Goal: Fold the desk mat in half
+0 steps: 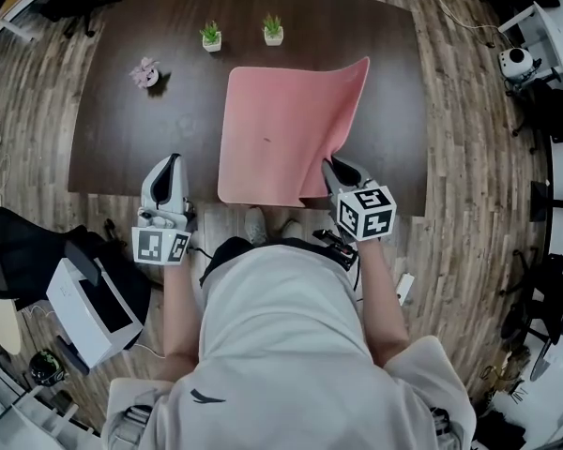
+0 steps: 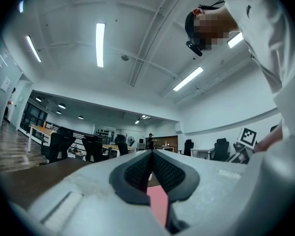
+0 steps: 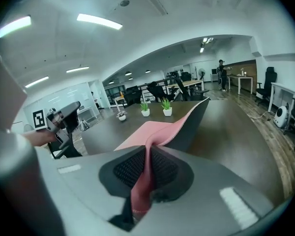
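Note:
The pink desk mat [image 1: 281,129] lies on the dark table [image 1: 131,139], its right edge lifted and curling up toward the far right corner. My right gripper [image 1: 330,169] is shut on the mat's near right corner. In the right gripper view the pink sheet [image 3: 152,132] runs out between the pads, and the raised edge shows its dark underside [image 3: 194,124]. My left gripper [image 1: 169,165] hovers at the table's front edge, left of the mat and apart from it. Its jaws stand shut with nothing held, and the left gripper [image 2: 151,154] points level across the room.
Two small potted plants [image 1: 211,36] [image 1: 273,29] and a little pink ornament [image 1: 146,72] stand at the table's far side. A black chair [image 1: 19,242] and a white box [image 1: 89,307] sit on the floor at my left. White desks [image 1: 544,26] stand at the right.

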Demonstrator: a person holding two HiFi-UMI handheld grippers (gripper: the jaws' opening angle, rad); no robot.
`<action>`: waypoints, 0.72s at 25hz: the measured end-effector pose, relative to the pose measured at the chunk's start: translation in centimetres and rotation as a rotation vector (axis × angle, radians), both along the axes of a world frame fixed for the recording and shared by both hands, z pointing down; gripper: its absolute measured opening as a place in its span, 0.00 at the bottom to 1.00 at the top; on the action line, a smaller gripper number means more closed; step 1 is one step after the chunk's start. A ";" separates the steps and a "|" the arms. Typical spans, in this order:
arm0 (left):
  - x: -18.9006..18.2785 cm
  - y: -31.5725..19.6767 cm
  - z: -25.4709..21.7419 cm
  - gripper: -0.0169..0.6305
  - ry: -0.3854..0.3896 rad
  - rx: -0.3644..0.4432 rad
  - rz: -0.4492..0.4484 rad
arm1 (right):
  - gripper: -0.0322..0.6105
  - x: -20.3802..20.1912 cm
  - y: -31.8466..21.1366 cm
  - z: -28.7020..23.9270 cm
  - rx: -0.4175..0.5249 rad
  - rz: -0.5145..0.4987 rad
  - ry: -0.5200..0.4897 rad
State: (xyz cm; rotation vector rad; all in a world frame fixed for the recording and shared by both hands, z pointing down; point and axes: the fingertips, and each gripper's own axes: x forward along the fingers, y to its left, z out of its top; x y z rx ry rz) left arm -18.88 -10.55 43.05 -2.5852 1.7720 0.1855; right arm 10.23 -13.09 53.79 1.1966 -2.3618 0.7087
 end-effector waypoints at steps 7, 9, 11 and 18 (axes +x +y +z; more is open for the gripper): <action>-1.4 0.6 0.1 0.03 -0.007 -0.011 -0.045 | 0.10 -5.3 -0.5 -0.8 0.021 -0.122 -0.027; -1.7 0.7 0.1 0.03 -0.008 -0.015 -0.055 | 0.10 -6.7 -0.6 -0.9 0.025 -0.154 -0.030; -2.0 0.9 0.1 0.03 -0.010 -0.017 -0.064 | 0.10 -8.2 -0.7 -1.0 0.026 -0.183 -0.034; -3.1 1.2 0.4 0.03 -0.013 -0.029 -0.089 | 0.10 -13.7 -0.7 0.7 0.002 -0.284 -0.031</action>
